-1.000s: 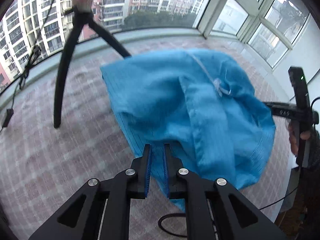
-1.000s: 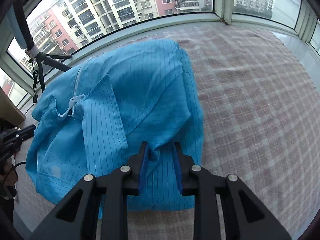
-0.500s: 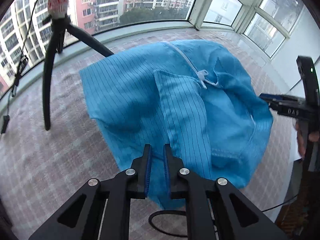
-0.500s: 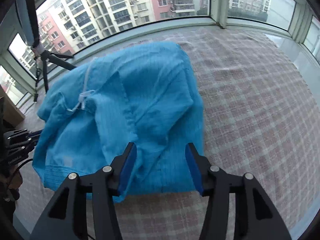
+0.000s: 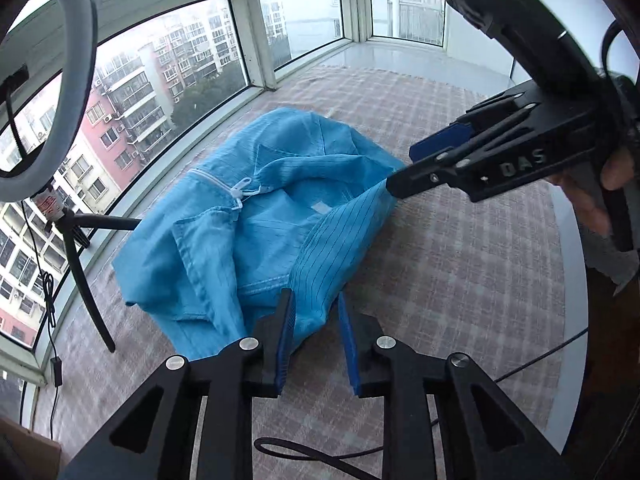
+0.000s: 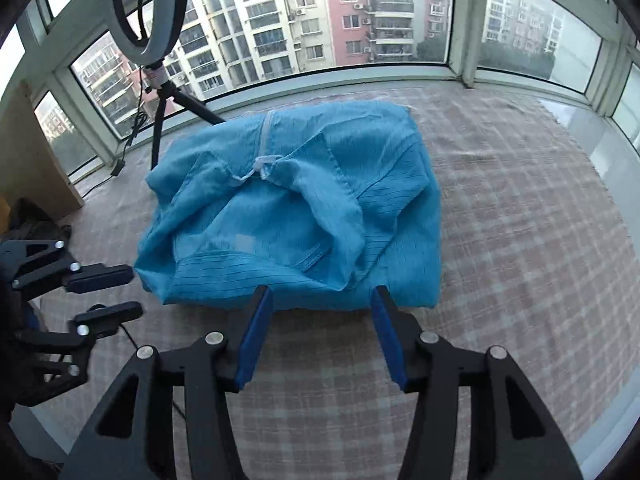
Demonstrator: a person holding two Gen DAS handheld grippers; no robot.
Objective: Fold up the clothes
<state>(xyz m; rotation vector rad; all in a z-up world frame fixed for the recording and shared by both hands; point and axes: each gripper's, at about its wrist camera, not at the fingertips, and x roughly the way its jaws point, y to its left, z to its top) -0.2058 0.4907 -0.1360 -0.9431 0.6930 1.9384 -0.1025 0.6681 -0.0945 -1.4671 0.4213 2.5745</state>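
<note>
A blue pinstriped garment (image 6: pixel 296 208) with a white zipper (image 6: pixel 266 148) lies in a loose folded heap on the checked tablecloth (image 6: pixel 520 248). My right gripper (image 6: pixel 322 338) is open wide just short of the garment's near edge, with nothing between its fingers. From the left wrist view the right gripper (image 5: pixel 416 164) hovers at the garment's (image 5: pixel 256 220) far right corner. My left gripper (image 5: pixel 316 340) is open, and a corner flap of the garment reaches between its pads. In the right wrist view the left gripper (image 6: pixel 116 292) sits at the garment's left corner, jaws apart.
A ring light on a black tripod (image 6: pixel 160 92) stands at the back left by the windows; its legs (image 5: pixel 84 272) rest beside the garment. A black cable (image 5: pixel 320 456) loops near the front edge. A hand (image 5: pixel 592 196) holds the right gripper. Wooden furniture (image 6: pixel 28 168) stands at the left.
Both grippers were shut on the garment and have opened, letting it go. The garment has settled on the cloth, and the right gripper has drawn back from its edge.
</note>
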